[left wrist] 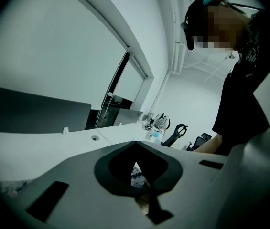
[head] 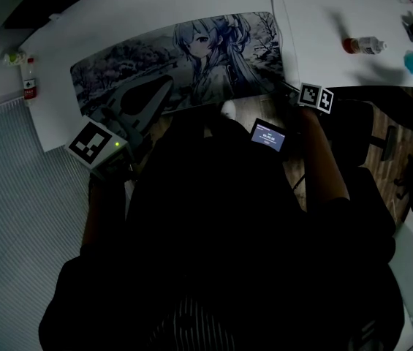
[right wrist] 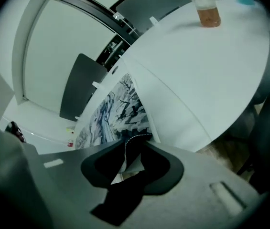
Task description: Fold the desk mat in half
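Item: long rectangular desk mat with grey illustrated print (head: 191,57), flat on the white table (head: 323,13), long edge toward you.
Left gripper (left wrist: 142,185): your jaws pinch that near edge, left part.
Right gripper (right wrist: 127,151): clamped on the near-right corner, black underside showing.
Likely purpose: lifting both ends evenly for the fold.
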A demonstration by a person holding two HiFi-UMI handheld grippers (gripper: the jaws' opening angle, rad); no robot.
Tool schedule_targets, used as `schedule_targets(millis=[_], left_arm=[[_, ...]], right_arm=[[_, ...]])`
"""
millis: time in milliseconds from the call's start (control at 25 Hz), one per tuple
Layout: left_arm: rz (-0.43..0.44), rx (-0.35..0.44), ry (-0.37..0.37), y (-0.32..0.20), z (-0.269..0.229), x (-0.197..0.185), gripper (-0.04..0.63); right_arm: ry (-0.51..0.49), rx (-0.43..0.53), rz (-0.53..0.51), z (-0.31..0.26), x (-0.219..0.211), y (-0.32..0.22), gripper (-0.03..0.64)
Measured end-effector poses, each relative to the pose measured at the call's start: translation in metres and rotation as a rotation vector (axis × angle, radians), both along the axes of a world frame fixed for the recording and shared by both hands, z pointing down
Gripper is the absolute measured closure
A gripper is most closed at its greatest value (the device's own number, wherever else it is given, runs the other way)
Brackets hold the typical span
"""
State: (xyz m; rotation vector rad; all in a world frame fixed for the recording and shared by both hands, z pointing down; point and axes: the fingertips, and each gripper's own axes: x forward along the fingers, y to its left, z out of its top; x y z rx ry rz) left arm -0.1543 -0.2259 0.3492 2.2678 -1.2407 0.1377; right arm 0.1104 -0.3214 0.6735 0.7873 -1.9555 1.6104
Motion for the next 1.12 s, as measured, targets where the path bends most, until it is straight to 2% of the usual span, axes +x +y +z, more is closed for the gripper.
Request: schedule_targets(millis=[120,160,240,360,480,640,800,920,1120], left_arm=[[0.002,0.006,-0.001,0.0,-0.004,0.0,0.588],[0.001,0.01,-0.005,-0.001,-0.005,-0.002,0.588],[-0.004,0.02,-0.007,-0.002,-0.005,-0.003,0.588],[-0.01,0.024,-0.007,-0.003,-0.006,0.002,0.588],[-0.011,0.037,-0.006,-0.005,-0.011,0.009,0.588],[-0.004,0.051,-0.004,-0.003,-0.017,0.022,0.588],[0.003,0.061,0.009,-0.003,-0.021,0.04,0.588],[0.017,0.06,0.003,-0.004,-0.021,0.06,0.588],[0.061,0.052,0.0,0.005,-0.016,0.119,0.588]], right_arm=[[0.089,-0.025,-0.04,0.01,-0.001,0.001,0.544],[0.113,-0.03,-0.048,0.015,0.002,0.0,0.587],[0.118,-0.054,-0.041,0.012,0.0,-0.001,0.604],[0.062,-0.059,-0.035,-0.008,-0.008,0.0,0.606],[0.052,0.003,-0.085,-0.011,0.002,-0.009,0.606],[-0.014,0.09,-0.158,-0.043,-0.009,-0.015,0.606],[-0.073,0.134,-0.194,-0.061,-0.014,-0.018,0.606],[-0.119,0.155,-0.185,-0.071,-0.014,-0.02,0.606],[-0.163,0.166,-0.225,-0.075,-0.003,-0.008,0.606]])
